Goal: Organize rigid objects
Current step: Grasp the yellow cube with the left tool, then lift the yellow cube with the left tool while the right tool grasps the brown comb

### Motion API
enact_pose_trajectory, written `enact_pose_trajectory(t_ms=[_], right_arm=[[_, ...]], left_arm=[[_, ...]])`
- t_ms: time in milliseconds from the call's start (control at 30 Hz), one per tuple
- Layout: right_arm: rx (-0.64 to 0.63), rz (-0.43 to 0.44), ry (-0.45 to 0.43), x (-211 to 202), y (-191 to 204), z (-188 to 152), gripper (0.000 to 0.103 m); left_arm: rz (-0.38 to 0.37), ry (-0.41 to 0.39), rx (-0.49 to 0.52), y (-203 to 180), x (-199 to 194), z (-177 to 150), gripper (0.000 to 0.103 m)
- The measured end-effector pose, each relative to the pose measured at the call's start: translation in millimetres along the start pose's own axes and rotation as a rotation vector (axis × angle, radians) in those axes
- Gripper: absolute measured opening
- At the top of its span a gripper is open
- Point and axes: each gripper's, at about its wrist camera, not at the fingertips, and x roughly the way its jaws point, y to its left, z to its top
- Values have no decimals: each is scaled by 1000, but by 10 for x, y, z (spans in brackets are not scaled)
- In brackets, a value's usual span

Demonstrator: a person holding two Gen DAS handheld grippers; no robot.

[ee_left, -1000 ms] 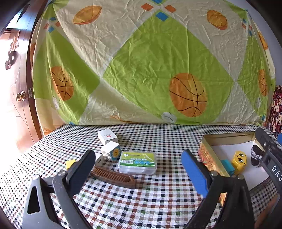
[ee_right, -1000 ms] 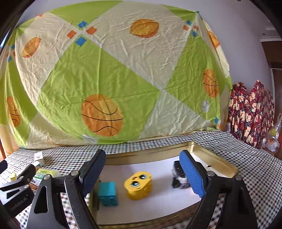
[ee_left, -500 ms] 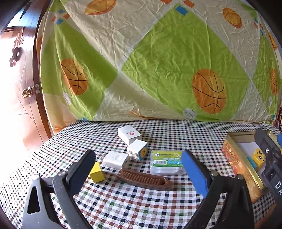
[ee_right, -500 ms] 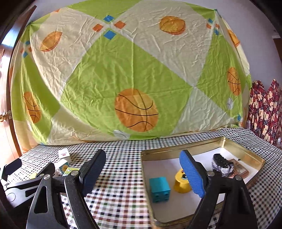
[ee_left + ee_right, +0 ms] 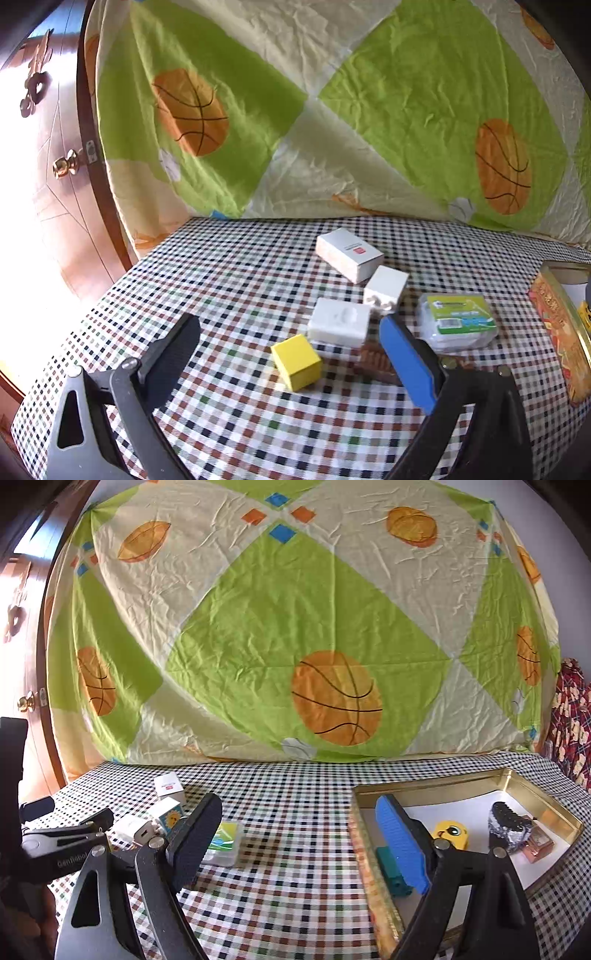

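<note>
The yellow cube (image 5: 296,362) sits on the checked tabletop (image 5: 229,280), now framed between the wide, empty jaws of the left tool (image 5: 291,354). A second ago that tool faced the green-labelled case (image 5: 456,325) and the tin tray (image 5: 436,788); it has swung left toward the loose pile: a white adapter (image 5: 340,326), white block (image 5: 386,288), white box (image 5: 349,254) and brown comb (image 5: 375,363). The right tool (image 5: 299,834), also wide and empty, has drifted off the tray, where a teal block (image 5: 391,867) and yellow face toy (image 5: 450,832) already lie. The cube looks like the next pick.
</note>
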Motion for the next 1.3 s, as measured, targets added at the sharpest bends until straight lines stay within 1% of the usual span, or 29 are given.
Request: enact_pose_trajectory(t_ms=[100,167,233,300,367,400,467,600,633,667,700,733,767,800,833,867,933,1033,1167,1233,1267,1300], right_arm=[[3,22,24,62,86,4,87],[-8,43,48,113,149,6,87],[-36,56,77,167,223,3,87],[-53,70,79,163,261,-2,87],[-58,83,73,138,274,-13,87],[-60,90,71,124,285,-18,87],[-62,106,81,119,300,-27,87],[-61,144,125,166,318,-45,87],[-62,158,144,192,323,-52,87],[-64,174,163,216,330,-58,87],[-65,191,188,251,339,-69,87],[-66,210,219,293,348,-84,87],[-67,227,244,328,356,-98,87],[-69,253,274,374,370,-113,87],[-76,272,298,413,389,-127,87],[-93,294,330,466,427,-145,87],[-151,333,391,568,541,-190,87],[-230,374,481,738,735,-273,87],[-278,395,518,910,937,-294,87],[-292,429,561,980,1039,-338,87],[-302,442,576,1002,1071,-351,85],[-321,453,591,998,1109,-381,72]], left_arm=[[-8,67,-49,172,140,-9,99],[-40,111,-92,257,228,-23,99],[-61,146,-109,285,297,-28,99],[-85,178,-91,234,356,-35,99],[-117,213,-48,143,406,-45,99],[-121,231,-27,95,436,-49,99],[-106,268,-3,35,511,-56,100],[-140,280,-54,137,545,-51,96],[-140,286,-65,164,562,-55,80],[-134,315,-70,190,609,-74,61],[-130,303,-68,196,587,-71,61],[-145,301,-73,207,577,-73,53],[-158,296,-80,223,567,-73,41],[-175,294,-91,241,568,-71,33],[-182,293,-108,271,570,-71,27],[-186,293,-128,309,574,-73,23],[-198,288,-163,377,576,-77,23],[-181,280,-185,418,571,-71,23],[-169,230,-187,450,469,-44,23],[-162,205,-177,450,429,-18,23],[-158,193,-171,449,417,-3,23],[-158,188,-167,448,409,5,23]])
